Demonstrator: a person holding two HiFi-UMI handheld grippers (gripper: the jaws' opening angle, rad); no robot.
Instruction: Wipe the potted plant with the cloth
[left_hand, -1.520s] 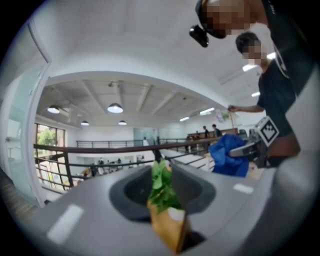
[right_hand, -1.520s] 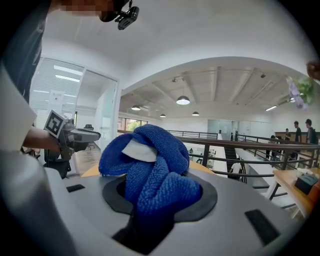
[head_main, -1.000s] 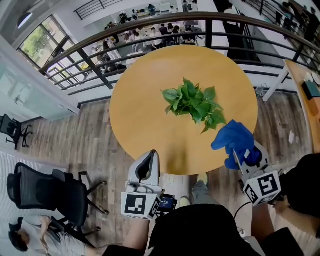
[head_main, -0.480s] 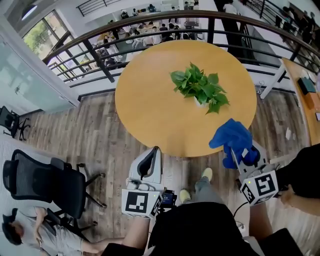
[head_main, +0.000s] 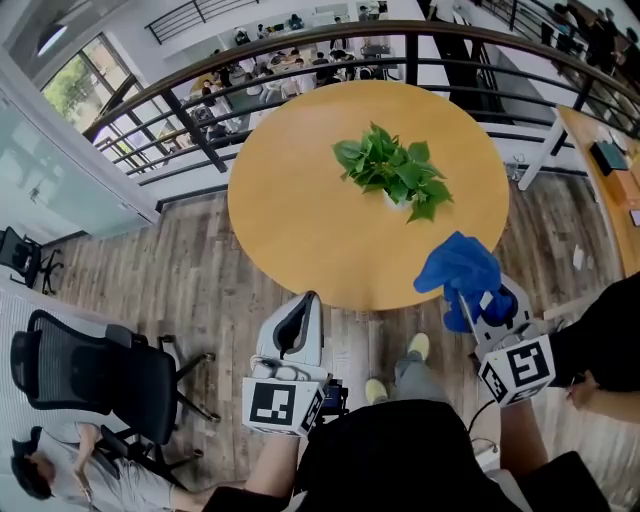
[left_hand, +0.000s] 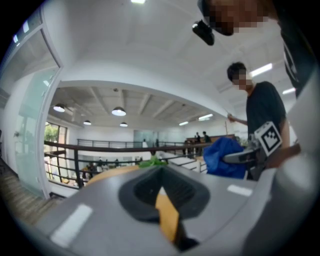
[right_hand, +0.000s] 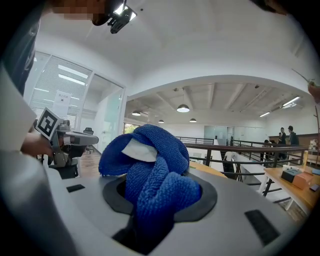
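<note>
Though the leaves all but hide its pot in the head view, the potted plant (head_main: 393, 175) stands near the middle of the round surface (head_main: 290, 210), well apart from both my tools, which hang off its near edge. My right tool (head_main: 468, 305) pinches the bunched blue cloth (head_main: 458, 268), which covers its tips, and its own view misses the plant. My left tool (head_main: 310, 300) is pressed together, empty, its view catching only a green sliver of leaves.
</note>
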